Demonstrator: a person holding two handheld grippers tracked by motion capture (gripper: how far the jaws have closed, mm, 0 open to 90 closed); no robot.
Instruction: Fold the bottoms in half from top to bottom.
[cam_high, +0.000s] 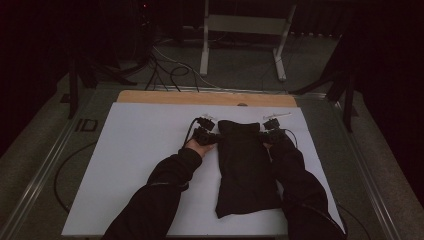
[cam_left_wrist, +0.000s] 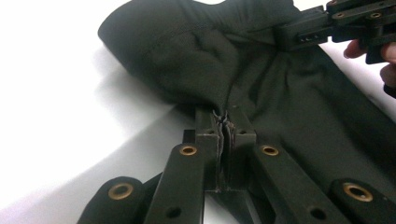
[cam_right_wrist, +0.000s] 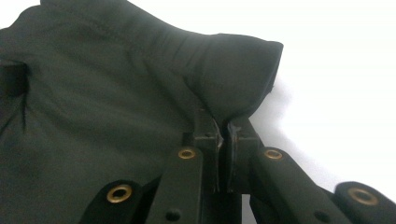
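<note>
High view dim, tongs blurred against black cloth, pinched edge hidden.

A folded black cloth garment lay on the white sheet covering the tabletop, between the left gripper and right gripper at its far corners.

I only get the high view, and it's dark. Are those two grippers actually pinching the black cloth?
Observer: Yes. The left gripper has its jaws shut on a fold of the black cloth.
Operator: And the other one?
Observer: The right gripper is shut on the cloth's edge too, just below a corner.
Operator: Is the cloth flat there?
Observer: No. It bunches and wrinkles upward at each pinch, above the white sheet.
</note>
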